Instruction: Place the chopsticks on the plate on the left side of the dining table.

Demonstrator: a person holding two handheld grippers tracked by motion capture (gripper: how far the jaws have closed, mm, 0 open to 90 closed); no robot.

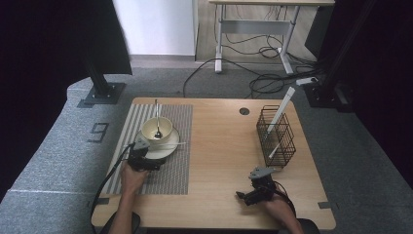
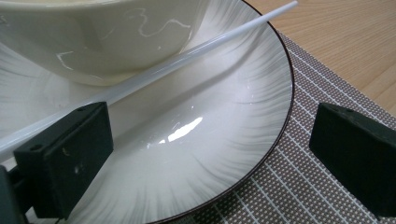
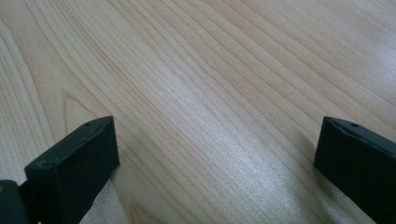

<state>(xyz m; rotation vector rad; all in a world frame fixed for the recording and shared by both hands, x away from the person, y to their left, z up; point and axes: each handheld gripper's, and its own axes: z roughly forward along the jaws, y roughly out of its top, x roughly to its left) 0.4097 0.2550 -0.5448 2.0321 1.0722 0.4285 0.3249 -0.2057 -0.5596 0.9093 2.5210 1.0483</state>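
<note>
A glossy white plate (image 2: 224, 140) with a thin dark rim and faint ribbed streaks lies on a woven striped mat (image 1: 170, 165) on the wooden counter (image 1: 224, 161). On the plate stands a smooth cream bowl (image 1: 157, 128) holding a metal spoon (image 1: 158, 127). A slim white chopstick (image 2: 187, 63) lies slanting across the plate, against the bowl's foot. The left hand-held gripper (image 2: 212, 149) hovers wide open over the plate's near edge, one jaw beside the chopstick. Far right of the plate, the right hand-held gripper (image 3: 217, 163) gapes wide above bare grained wood, near a black wire basket (image 1: 275, 136).
</note>
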